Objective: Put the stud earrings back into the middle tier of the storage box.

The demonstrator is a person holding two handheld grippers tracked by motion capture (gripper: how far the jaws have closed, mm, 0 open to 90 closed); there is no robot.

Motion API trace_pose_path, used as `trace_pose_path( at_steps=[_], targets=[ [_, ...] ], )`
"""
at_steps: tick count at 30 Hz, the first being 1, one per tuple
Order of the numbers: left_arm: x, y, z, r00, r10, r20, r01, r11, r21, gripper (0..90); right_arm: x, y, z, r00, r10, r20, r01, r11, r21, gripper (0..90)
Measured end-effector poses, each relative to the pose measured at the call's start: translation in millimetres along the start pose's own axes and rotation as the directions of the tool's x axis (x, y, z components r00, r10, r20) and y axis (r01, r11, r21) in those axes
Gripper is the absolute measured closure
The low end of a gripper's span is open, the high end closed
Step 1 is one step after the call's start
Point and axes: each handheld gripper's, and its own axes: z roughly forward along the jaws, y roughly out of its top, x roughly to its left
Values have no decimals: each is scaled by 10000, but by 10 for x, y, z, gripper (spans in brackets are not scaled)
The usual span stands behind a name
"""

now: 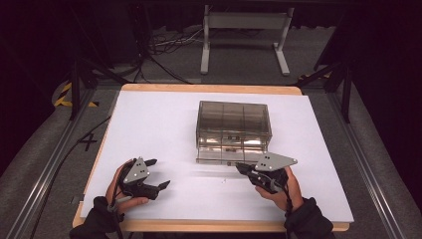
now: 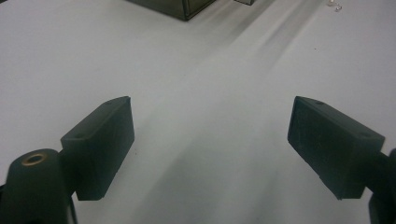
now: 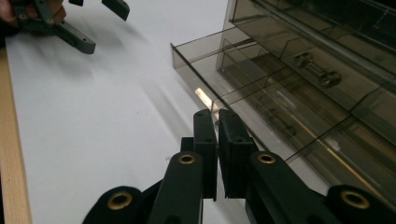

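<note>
A smoky clear box (image 1: 233, 130) with drawers stands on the white table (image 1: 149, 129), a little behind the middle of it. Its bottom drawer (image 1: 230, 155) is pulled out toward the person, and the right gripper view shows this drawer (image 3: 261, 100) split by thin walls into compartments.

The right gripper (image 1: 241, 168) is just in front of the box, at the near right corner of the open drawer. Its jaws are closed together with almost no gap, and nothing is between them. From its own camera the right gripper (image 3: 217, 116) has the tips close to the drawer's front wall; whether they touch it I cannot tell.

The left gripper (image 1: 159, 173) is well apart from the box, to the front left of it, low over the table. In its own view the left gripper (image 2: 210, 140) has the jaws spread wide and it holds nothing.
</note>
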Motion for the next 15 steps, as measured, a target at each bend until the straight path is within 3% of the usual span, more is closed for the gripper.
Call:
trace_pose_path(
  at_steps=[15],
  targets=[
    [7,3,2,10000,36,-46,-36,10000,69,148,-155,171,-18,9989,88,470,-78,9997,-211,866]
  ],
)
